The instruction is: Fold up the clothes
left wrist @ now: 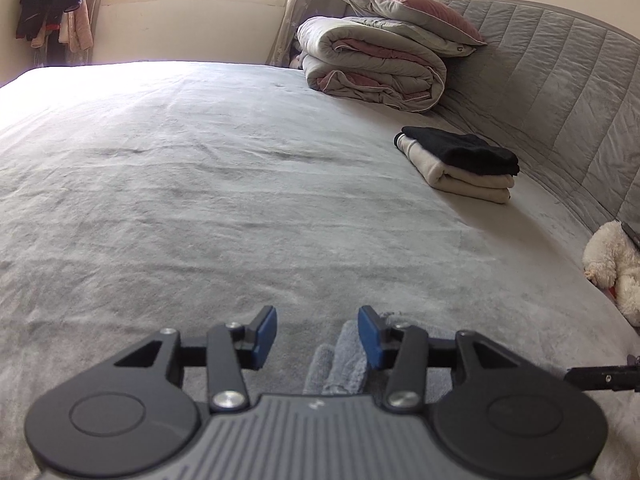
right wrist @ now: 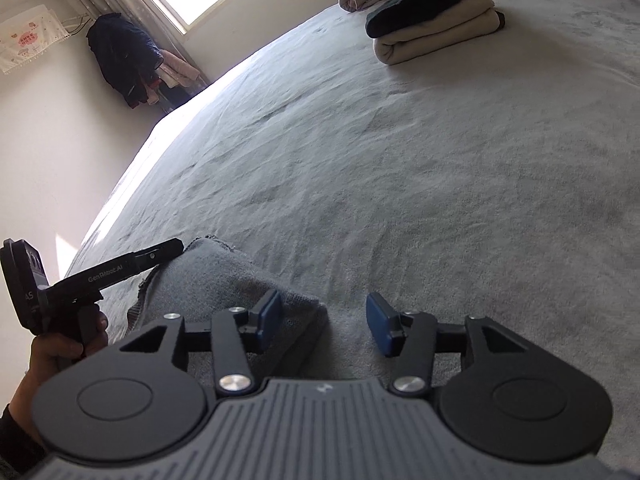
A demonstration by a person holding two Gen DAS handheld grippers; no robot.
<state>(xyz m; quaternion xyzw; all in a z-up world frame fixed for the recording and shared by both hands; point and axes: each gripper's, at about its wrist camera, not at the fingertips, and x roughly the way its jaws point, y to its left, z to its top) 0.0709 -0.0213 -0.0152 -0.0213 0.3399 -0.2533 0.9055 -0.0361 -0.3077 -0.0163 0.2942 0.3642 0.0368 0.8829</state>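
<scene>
A folded grey garment (right wrist: 224,280) lies on the near part of the grey bed (right wrist: 400,160). In the left wrist view only a strip of that grey garment (left wrist: 344,360) shows, just under the right blue pad. My left gripper (left wrist: 318,334) hovers open over it with nothing between its pads. My right gripper (right wrist: 324,326) is open too, its left pad above the garment's right corner and its right pad over bare sheet. In the right wrist view the left gripper's body (right wrist: 100,276) reaches onto the garment's far left corner, held by a person's hand (right wrist: 60,352).
A stack of a folded black garment on a cream one (left wrist: 460,164) sits at the far right by the quilted headboard (left wrist: 560,80). Rolled duvets and a pillow (left wrist: 380,52) lie behind it. A white plush toy (left wrist: 612,264) rests at the right edge. Clothes hang by the window (right wrist: 132,60).
</scene>
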